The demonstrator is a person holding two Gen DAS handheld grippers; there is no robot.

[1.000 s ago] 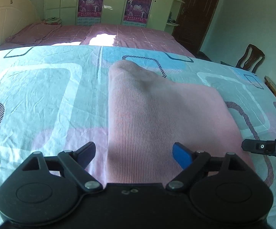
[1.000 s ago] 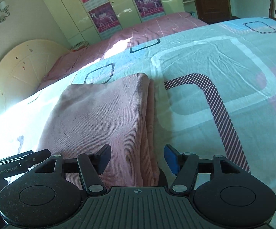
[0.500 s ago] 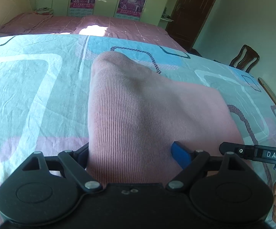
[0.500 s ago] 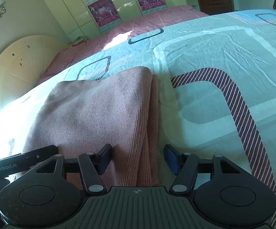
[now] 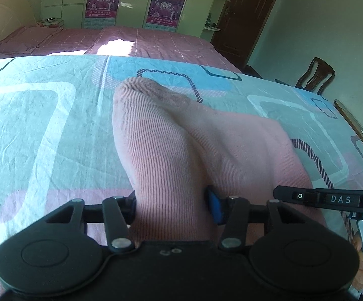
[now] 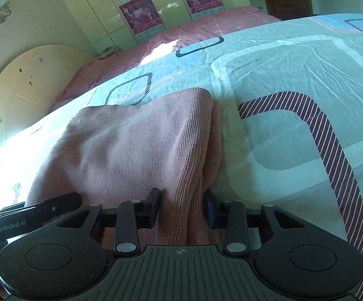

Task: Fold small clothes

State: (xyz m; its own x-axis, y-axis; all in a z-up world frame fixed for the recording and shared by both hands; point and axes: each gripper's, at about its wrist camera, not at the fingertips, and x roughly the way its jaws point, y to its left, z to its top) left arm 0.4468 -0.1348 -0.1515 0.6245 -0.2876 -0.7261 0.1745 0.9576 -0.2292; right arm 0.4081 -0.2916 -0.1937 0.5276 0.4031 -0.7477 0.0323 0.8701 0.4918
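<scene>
A pink ribbed knit garment lies folded on the patterned bed sheet. My left gripper is shut on the garment's near left edge, the cloth bunched between its jaws and lifted into a ridge. In the right wrist view the same pink garment shows its layered right edge, and my right gripper is shut on that near right edge. Each gripper's body shows at the side of the other's view.
The sheet spreads wide around the garment. A pink bedspread and wardrobes with posters lie behind. A wooden chair and a dark door stand at the right. A cream headboard is at the left.
Both grippers moved forward onto the garment's near edge and closed on it. The cloth now bunches and rises between the jaws.
</scene>
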